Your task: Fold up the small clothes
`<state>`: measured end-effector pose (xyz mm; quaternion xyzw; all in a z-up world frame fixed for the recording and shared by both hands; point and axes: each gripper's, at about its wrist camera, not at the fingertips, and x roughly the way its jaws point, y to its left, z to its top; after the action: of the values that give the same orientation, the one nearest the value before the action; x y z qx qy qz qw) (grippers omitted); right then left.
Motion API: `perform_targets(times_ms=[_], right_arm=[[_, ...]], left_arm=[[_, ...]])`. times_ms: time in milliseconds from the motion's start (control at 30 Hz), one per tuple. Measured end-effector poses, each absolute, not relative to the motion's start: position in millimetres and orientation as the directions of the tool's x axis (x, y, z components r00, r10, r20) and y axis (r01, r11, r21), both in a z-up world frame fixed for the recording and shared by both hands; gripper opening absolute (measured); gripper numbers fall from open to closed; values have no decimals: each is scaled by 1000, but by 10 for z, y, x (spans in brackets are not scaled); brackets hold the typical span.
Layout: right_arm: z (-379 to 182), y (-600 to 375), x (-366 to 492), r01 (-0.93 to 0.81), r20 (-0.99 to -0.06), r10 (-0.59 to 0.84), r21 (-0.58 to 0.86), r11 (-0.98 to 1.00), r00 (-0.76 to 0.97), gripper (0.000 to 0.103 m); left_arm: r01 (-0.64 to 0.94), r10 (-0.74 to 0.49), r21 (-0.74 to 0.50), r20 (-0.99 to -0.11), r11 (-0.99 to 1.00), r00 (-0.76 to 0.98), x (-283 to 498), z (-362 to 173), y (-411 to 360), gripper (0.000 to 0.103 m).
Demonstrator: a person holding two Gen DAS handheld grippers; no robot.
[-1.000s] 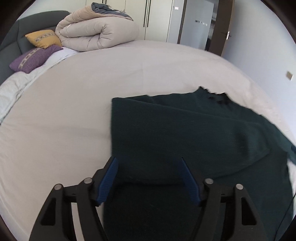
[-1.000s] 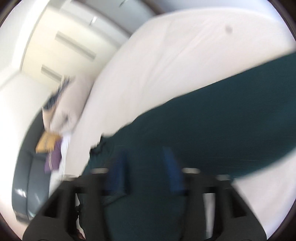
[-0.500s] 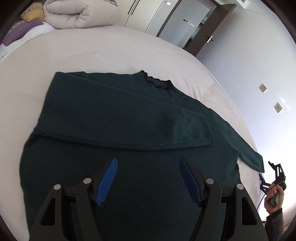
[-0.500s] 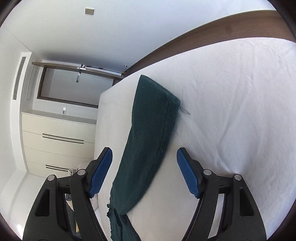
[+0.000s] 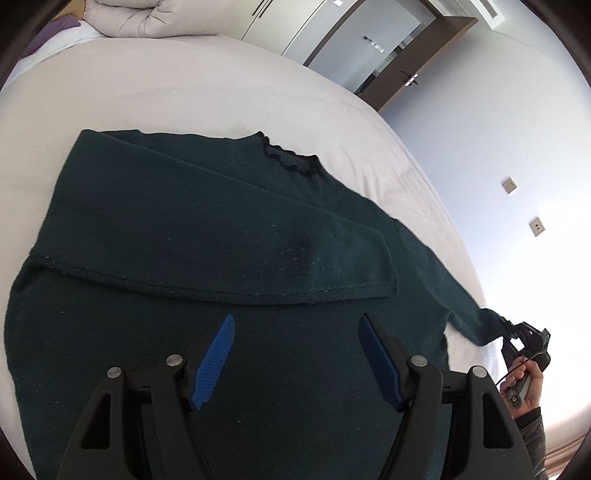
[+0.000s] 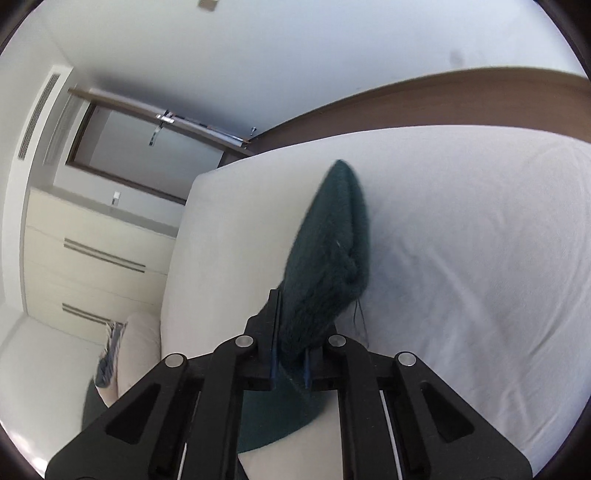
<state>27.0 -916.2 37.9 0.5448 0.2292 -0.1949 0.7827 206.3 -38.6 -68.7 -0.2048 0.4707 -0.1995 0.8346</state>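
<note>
A dark green sweater [image 5: 192, 229] lies flat on the white bed [image 5: 184, 85], one sleeve folded across its chest. My left gripper [image 5: 295, 354] hovers open and empty over the sweater's lower body. The other sleeve [image 5: 476, 317] stretches out to the right, where my right gripper [image 5: 517, 338] holds its cuff. In the right wrist view my right gripper [image 6: 291, 363] is shut on the sleeve cuff [image 6: 332, 251], which sticks up past the fingers.
A rolled beige duvet [image 5: 147, 18] and purple pillow [image 5: 55, 29] lie at the bed's head. Wardrobes [image 5: 295, 29] and a door [image 5: 406, 66] stand beyond the bed. The bed's right edge [image 5: 443, 206] runs beside the wall.
My right gripper has closed on the outstretched sleeve's cuff; half a second ago it was open around it. My left gripper has swung right and risen over the sweater.
</note>
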Motion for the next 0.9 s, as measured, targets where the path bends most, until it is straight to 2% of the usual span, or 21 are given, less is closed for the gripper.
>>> perform_targets(times_ms=[167, 267, 333, 433, 500, 633, 767, 800, 867, 900], right_arm=[[959, -7968, 1100, 417, -571, 57, 659, 625, 819, 8], [1138, -6698, 1601, 223, -595, 178, 537, 814, 784, 8], [1077, -6022, 1795, 132, -620, 231, 483, 866, 750, 8], [820, -5234, 2053, 52, -679, 264, 406, 912, 685, 8], [586, -4729, 1926, 24, -713, 277, 381, 924, 644, 8], [127, -4193, 2037, 24, -753, 286, 372, 928, 593, 10], [-61, -4972, 1859, 55, -766, 322, 421, 906, 557, 14], [-71, -4968, 1835, 50, -761, 330, 428, 902, 559, 20], [-132, -5290, 1761, 27, -747, 344, 434, 900, 569, 38], [-163, -5292, 1709, 14, -738, 352, 440, 898, 575, 58]], left_arm=[[146, -603, -614, -653, 776, 459, 2206, -635, -405, 77], [150, -686, -700, -596, 699, 418, 2369, -614, -480, 81], [143, -718, -732, -578, 666, 387, 2457, -630, -543, 88], [99, -774, -794, -544, 600, 324, 2580, -749, -661, 91], [77, -795, -814, -536, 576, 284, 2641, -867, -749, 92], [23, -833, -850, -510, 526, 216, 2709, -1120, -914, 92], [8, -837, -851, -515, 526, 187, 2732, -1216, -1038, 92], [12, -840, -853, -511, 521, 184, 2734, -1209, -1064, 92], [13, -842, -854, -510, 520, 177, 2746, -1206, -1110, 92], [16, -840, -851, -515, 525, 174, 2748, -1210, -1130, 90]])
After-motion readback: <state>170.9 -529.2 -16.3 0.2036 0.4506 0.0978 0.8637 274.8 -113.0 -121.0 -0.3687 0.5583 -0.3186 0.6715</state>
